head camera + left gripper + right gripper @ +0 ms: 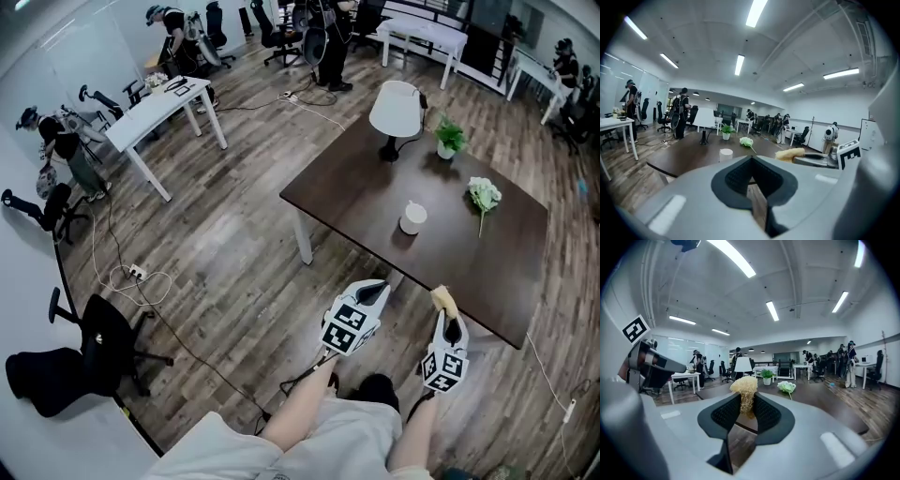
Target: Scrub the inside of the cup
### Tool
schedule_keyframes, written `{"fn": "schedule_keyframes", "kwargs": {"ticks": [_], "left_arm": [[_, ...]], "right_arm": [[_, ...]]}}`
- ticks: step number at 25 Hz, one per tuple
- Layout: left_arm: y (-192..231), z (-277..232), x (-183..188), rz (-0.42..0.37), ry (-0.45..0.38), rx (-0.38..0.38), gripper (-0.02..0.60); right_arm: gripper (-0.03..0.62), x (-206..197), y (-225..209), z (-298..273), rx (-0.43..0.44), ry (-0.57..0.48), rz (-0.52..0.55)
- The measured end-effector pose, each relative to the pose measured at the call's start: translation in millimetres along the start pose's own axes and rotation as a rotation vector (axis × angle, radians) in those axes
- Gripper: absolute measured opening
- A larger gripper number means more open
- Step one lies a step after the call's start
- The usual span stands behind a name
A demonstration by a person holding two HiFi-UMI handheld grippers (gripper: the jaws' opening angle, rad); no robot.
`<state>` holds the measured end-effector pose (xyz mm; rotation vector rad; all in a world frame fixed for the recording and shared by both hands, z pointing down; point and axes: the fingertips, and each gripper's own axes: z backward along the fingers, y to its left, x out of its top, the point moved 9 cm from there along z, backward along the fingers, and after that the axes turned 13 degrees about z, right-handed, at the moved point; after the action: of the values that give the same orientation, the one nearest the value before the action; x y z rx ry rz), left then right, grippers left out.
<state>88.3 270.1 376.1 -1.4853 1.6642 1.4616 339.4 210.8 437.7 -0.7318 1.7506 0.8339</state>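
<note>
The white cup [412, 217] stands upright on the dark surface [356, 187], ahead of both tongs and well apart from them. The right tongs [448, 317] clench a fibrous scrubber [442, 298]. The left tongs [377, 287] are closed on nothing and appear slightly nearer the cup.

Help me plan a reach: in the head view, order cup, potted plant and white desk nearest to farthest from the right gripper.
1. cup, ahead on the dark table.
2. potted plant, near its far edge.
3. white desk, far left across the room.
</note>
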Motion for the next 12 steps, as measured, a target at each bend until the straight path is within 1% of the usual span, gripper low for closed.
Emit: {"fn": "schedule_keyframes", "kwargs": {"ticks": [3,6,8,11,12], "left_arm": [[19.5,-1.9,-0.3,0.032,-0.024,0.015,0.0],[34.4,-8.1,6.0,0.056,-0.048,0.029,0.0],[42.2,-19.5,8.9,0.04,-0.038,0.038,0.0],[55.3,-44.6,19.1,-0.007,-0.006,0.057,0.0],[59.1,-54.9,24.3,-0.014,0.005,0.061,0.0]], "right_arm": [[0.112,7.2,4.0,-15.2,0.029,0.009,0.08],[0.112,7.8,-8.7,-25.8,0.04,-0.009,0.048],[0.112,3.1,-25.9,-38.3,0.088,-0.02,0.047],[0.112,-2.3,-55.9,-68.7,0.164,0.01,0.123],[0.112,-0.4,-66.0,-79.4,0.181,0.011,0.129]]}}
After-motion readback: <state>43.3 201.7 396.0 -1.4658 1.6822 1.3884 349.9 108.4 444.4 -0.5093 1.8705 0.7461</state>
